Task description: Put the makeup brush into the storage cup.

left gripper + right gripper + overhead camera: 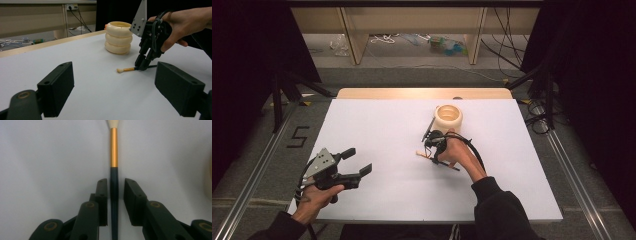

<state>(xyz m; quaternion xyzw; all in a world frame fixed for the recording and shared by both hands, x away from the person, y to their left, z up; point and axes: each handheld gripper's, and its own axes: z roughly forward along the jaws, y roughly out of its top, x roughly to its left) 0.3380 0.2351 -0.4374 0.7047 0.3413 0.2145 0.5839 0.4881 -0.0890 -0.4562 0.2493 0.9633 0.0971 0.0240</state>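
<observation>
Two grippers are working at the white table (377,195), and the job in hand looks like picking up a small brush (114,157) that is lying flat on the tabletop. The brush is resting in front of a cream ribbed holder (448,118), near it but apart from it. A second thin dark stick (428,128) is lying beside the holder; what it is cannot be told.

Right gripper (115,192) is pointing down at the table, with its jaws straddling the dark handle of the brush just behind the gold band. The near pad is looking as if it is touching the handle, while a narrow gap is showing at the other pad, so the pinch is judged not yet complete. The left gripper view is showing the same: the brush is lying flat on the table, not lifted.

Left gripper (115,85) is hovering at the near left of the table, jaws spread wide and empty.

Progress, as judged: approach and alignment done; final squeeze, lift and probably placing into the holder are remaining.
</observation>
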